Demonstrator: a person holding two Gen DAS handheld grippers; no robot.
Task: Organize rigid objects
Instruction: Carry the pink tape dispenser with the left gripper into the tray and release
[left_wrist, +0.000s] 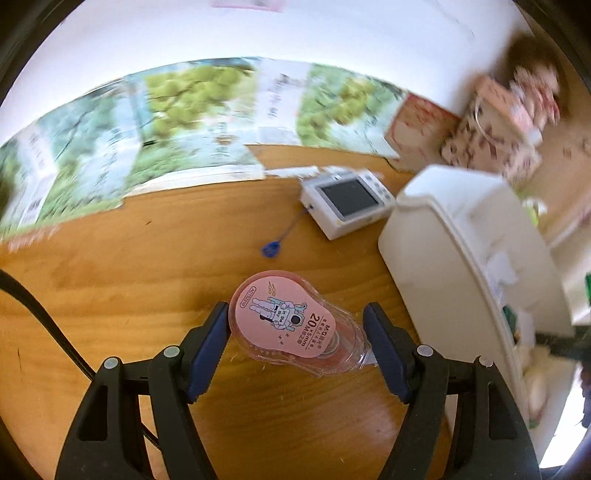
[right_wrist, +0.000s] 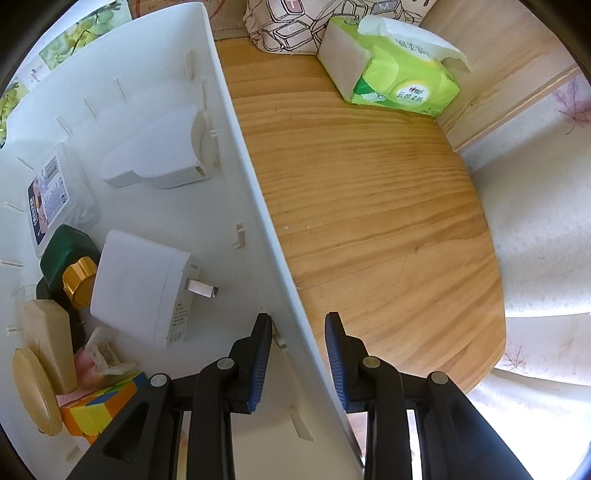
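Left hand-held gripper (left_wrist: 295, 338): clenched across a pink correction tape (left_wrist: 286, 323); one pad meets its round end, the other its clear nose, and it hangs above the surface (left_wrist: 147, 266), to the left of the white bin and not yet over it.
Right hand-held gripper (right_wrist: 297, 356): straddles the bin's near wall, one finger inside and one outside; the inner pad looks to be against the wall, but a small gap shows at the outer pad, so I cannot tell whether it truly pinches the wall or only steadies it.
White bin (right_wrist: 258, 206): the landmark; in the left view it sits to the right of the carried tape.
Already inside the bin: a coloured cube (right_wrist: 98, 408), a wooden-looking bottle with a round cap (right_wrist: 44, 354), a green bottle with a gold cap (right_wrist: 70, 266), a white plug adapter (right_wrist: 144, 284), a labelled clear case (right_wrist: 50, 199), and a white dispenser-like thing (right_wrist: 159, 151) at the far end.
Left on the surface, beyond the tape and left of the bin: a small white camera (left_wrist: 347, 203) with a blue strap tab (left_wrist: 271, 249).
Right of the bin, farther off: a green tissue pack (right_wrist: 399, 74), likely no part of the job.
Progress: judged well along; the tape wants dropping in, then the camera remains.
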